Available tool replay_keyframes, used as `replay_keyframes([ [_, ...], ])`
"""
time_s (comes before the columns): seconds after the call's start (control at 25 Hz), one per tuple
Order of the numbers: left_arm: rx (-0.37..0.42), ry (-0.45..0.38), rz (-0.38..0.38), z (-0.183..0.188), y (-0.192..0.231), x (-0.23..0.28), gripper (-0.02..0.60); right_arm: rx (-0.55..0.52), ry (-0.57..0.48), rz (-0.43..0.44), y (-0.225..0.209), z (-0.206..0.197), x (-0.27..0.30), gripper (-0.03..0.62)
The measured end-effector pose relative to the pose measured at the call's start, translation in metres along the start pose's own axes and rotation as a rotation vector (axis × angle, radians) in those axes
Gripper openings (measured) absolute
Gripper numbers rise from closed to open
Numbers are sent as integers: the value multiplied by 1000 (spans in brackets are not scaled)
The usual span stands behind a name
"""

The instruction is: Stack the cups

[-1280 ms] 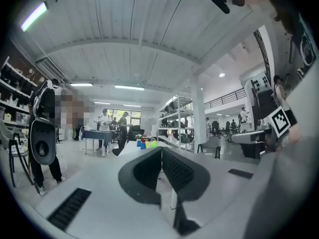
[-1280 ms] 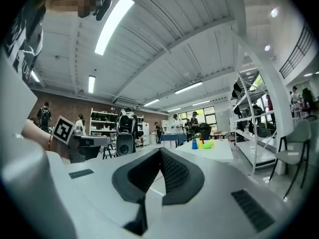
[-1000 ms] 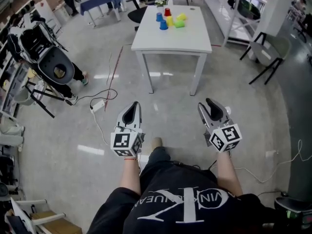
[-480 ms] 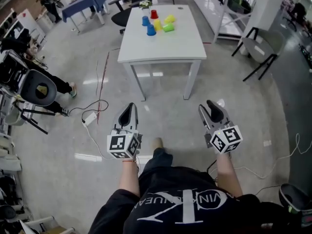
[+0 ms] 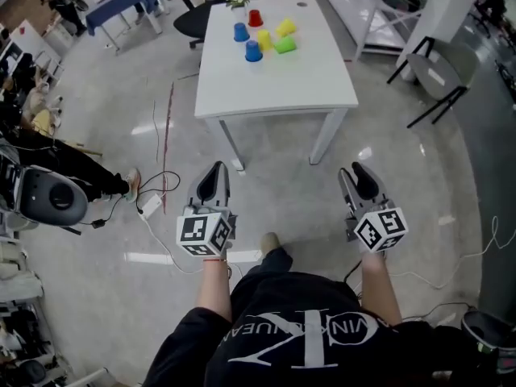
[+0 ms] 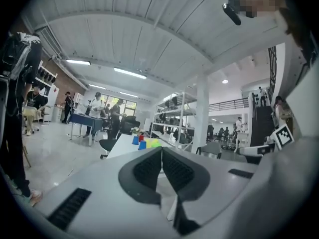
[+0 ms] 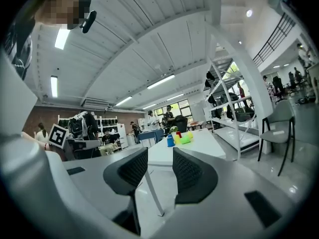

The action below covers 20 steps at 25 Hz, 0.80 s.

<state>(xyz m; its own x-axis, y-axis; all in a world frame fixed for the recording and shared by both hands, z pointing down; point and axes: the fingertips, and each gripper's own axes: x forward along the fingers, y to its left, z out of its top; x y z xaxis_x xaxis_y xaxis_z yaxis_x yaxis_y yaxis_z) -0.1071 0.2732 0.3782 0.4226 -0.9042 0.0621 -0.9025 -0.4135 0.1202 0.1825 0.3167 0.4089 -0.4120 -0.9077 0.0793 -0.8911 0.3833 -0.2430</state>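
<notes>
The table point(image 5: 278, 83) has drawn nearer, its cups point(image 5: 252, 52) still unstacked and out of reach. The left tool point(image 5: 214, 172) is closed and empty, the right tool point(image 5: 359, 174) parted and empty.

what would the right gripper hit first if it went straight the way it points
Probably the white table, near a front leg; only floor lies between it and the right gripper, though depth is unclear.
</notes>
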Motion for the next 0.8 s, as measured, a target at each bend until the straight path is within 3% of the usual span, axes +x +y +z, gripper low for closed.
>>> replay_keyframes([
  [0.48,-9,-11,-24,14,87,70,6,4,-12,-28,6,4,102,158],
  [0.8,13,6,-35,9,96,87,6,-3,-18,-11,1,14,131,156],
])
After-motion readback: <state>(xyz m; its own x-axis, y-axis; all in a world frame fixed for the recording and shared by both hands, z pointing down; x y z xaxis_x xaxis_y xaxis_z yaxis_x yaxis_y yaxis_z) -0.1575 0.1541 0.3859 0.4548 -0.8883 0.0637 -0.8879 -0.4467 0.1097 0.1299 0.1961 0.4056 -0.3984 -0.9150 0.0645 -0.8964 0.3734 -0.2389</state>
